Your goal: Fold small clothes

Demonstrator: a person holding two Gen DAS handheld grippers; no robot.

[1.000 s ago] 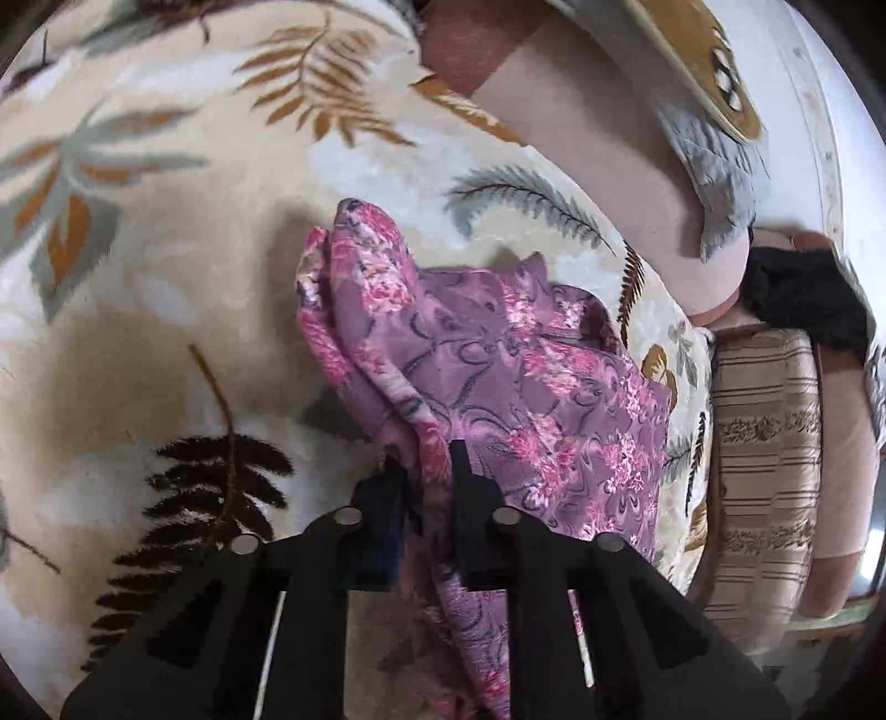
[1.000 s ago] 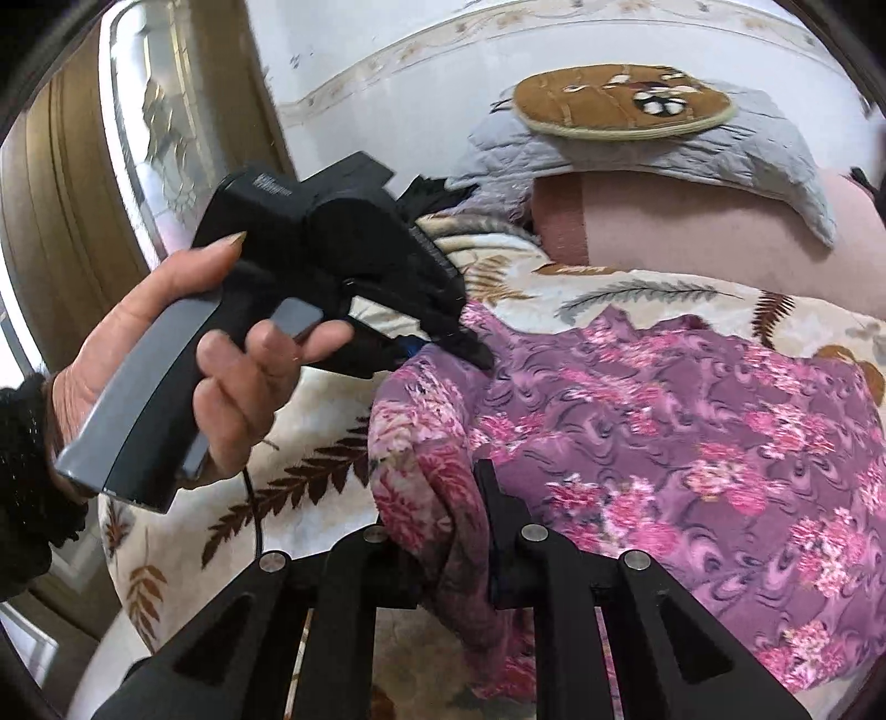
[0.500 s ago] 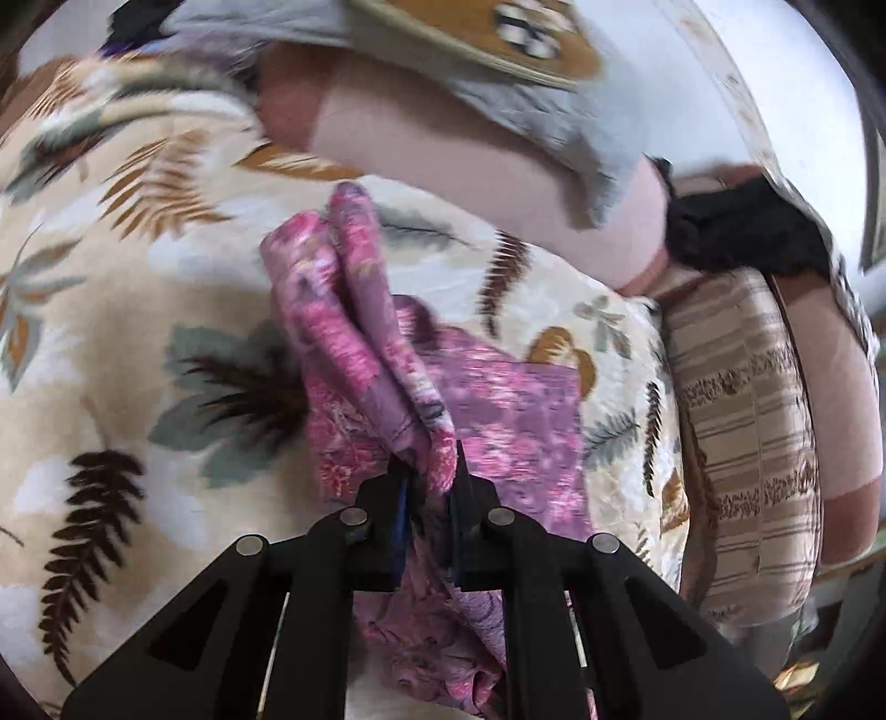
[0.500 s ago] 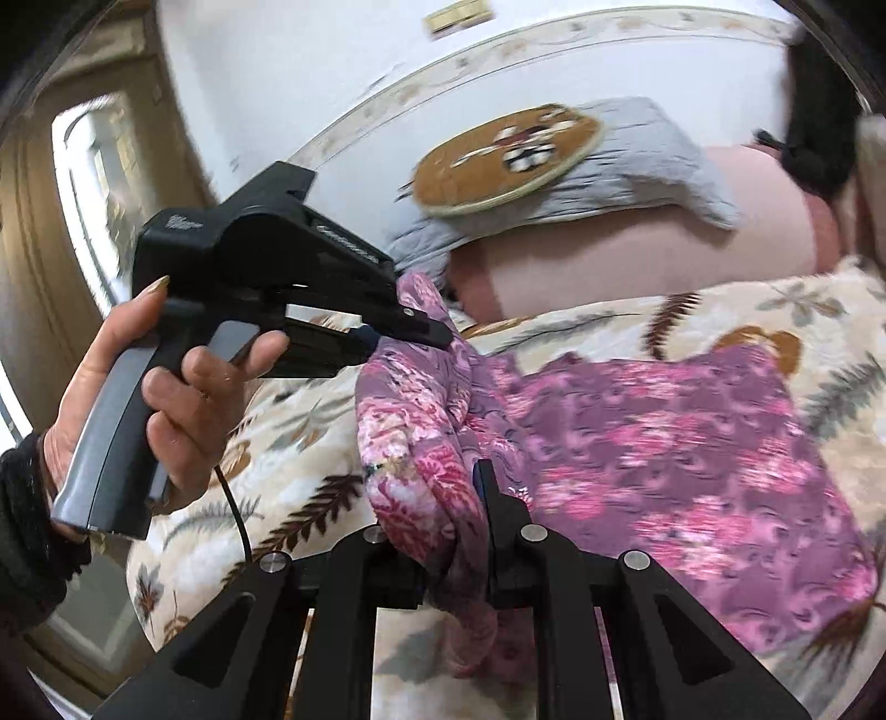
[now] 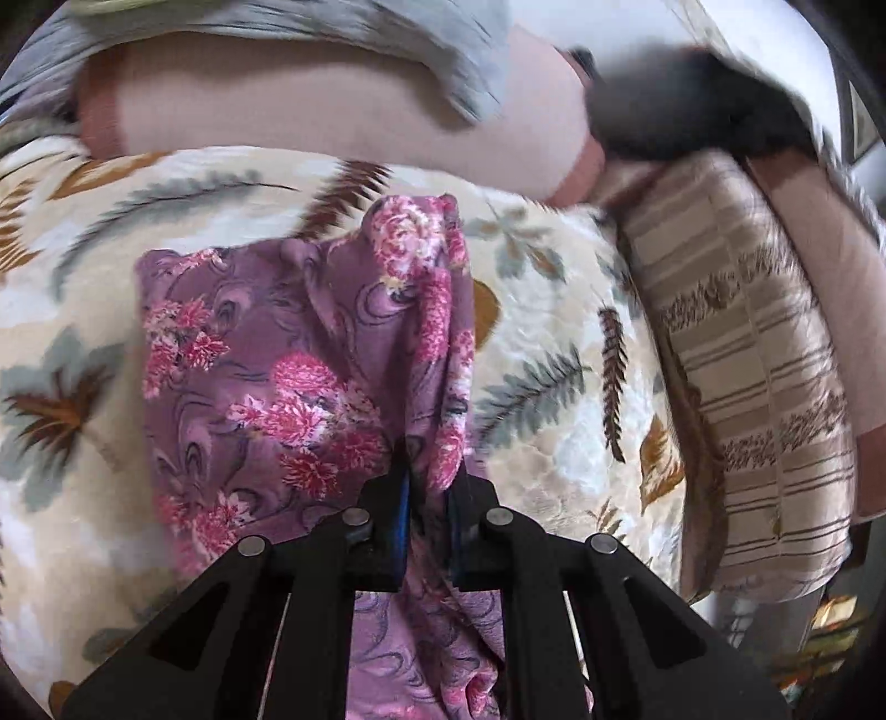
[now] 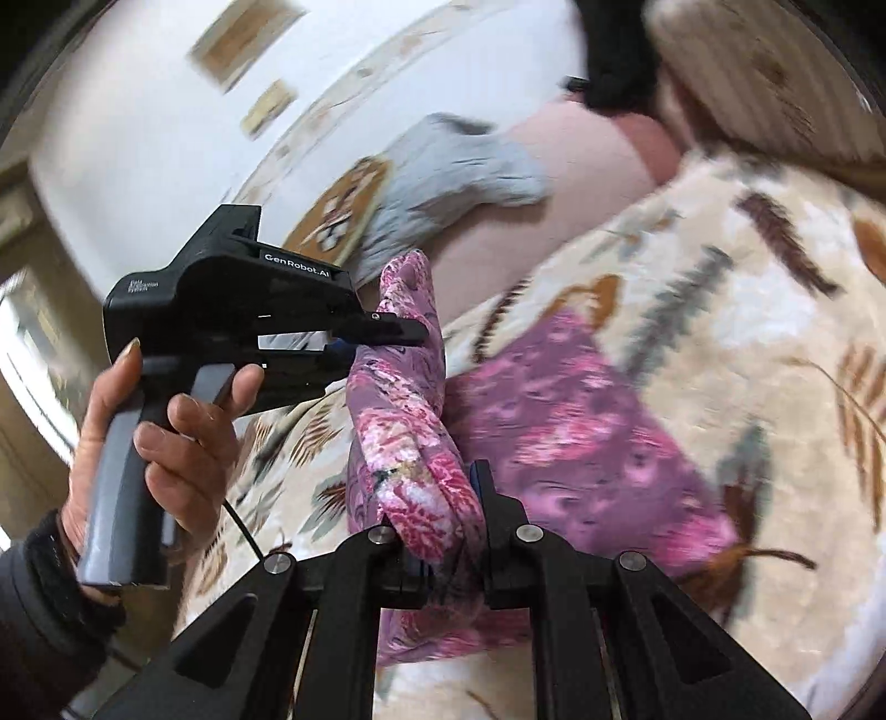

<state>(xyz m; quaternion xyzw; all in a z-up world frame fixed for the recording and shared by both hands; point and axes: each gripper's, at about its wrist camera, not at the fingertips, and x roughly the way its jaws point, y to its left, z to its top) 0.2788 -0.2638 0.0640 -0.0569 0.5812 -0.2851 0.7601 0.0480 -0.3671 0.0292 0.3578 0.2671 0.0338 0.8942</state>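
Note:
A purple garment with pink flowers [image 5: 266, 387] lies partly on a cream leaf-print bedspread [image 5: 554, 343]. My left gripper [image 5: 429, 482] is shut on a bunched edge of the garment and holds it lifted above the bed. My right gripper [image 6: 443, 526] is shut on another part of the same raised edge. In the right wrist view the left gripper [image 6: 410, 332] shows to the left, held in a hand, with the fold of the garment [image 6: 404, 421] stretched between the two grippers. The rest of the garment [image 6: 581, 410] lies flat on the bedspread.
A pink bolster [image 5: 332, 105] with a grey cushion [image 5: 432, 50] on it lies along the far edge of the bed. A black item [image 5: 692, 105] and a striped beige cushion [image 5: 747, 360] are at the right. A white wall [image 6: 138, 111] stands behind.
Both grippers have lifted the held edge and carried it across the garment toward the right side of the bed. The flat part now lies left of the left gripper.

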